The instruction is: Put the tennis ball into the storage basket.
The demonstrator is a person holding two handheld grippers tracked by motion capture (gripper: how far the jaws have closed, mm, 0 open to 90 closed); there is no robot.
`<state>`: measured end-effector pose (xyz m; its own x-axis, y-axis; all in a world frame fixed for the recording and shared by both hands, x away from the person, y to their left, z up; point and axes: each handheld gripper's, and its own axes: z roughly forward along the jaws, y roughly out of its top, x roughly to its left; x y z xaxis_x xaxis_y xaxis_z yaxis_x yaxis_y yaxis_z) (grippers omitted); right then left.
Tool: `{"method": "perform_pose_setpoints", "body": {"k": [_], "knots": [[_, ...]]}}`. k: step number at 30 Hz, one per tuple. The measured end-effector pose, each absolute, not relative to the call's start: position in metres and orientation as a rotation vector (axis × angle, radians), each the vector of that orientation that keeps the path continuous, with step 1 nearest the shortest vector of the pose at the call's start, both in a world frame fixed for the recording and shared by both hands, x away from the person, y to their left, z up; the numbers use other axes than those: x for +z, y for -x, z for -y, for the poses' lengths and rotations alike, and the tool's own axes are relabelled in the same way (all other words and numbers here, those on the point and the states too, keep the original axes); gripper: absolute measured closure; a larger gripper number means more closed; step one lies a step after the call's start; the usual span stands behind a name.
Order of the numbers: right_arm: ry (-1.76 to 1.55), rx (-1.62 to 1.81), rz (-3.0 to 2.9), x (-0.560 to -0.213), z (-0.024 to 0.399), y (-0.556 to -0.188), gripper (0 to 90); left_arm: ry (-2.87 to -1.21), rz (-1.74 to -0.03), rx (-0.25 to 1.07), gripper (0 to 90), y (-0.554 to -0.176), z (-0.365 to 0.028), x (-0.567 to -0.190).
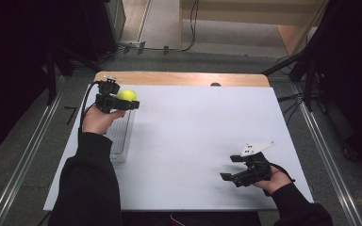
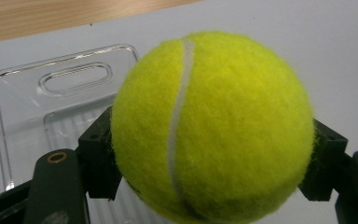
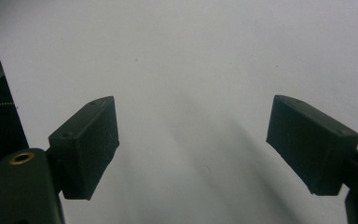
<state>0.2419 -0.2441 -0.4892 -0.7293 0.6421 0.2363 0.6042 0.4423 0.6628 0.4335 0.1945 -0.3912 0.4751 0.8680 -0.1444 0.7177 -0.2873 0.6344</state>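
A yellow tennis ball (image 1: 127,95) is held at the far left of the white table, above the far end of a clear plastic tray (image 1: 122,136). My left gripper (image 1: 122,102) is shut on it. In the left gripper view the ball (image 2: 212,123) is pressed between both black pads (image 2: 98,158), and the tray's handle end (image 2: 74,79) lies behind and below it. My right gripper (image 1: 233,168) rests near the front right of the table, open; in the right gripper view its jaws stand wide apart over bare white surface (image 3: 191,70) with nothing between them.
The white sheet (image 1: 193,136) covers most of a wooden table (image 1: 179,77) whose far edge shows. Dark floor, metal rails (image 1: 327,155) and cables surround the table. A small dark spot (image 1: 215,84) sits at the sheet's far edge.
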Motion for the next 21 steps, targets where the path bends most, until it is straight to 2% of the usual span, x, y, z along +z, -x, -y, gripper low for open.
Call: {"method": "perform_pose_setpoints", "body": {"k": [21], "knots": [[-1.130, 1.172, -2.632, -0.490, 0.243, -0.242, 14.8, -2.002, -1.432, 0.382, 25.6, -0.437, -0.220, -0.399]]}}
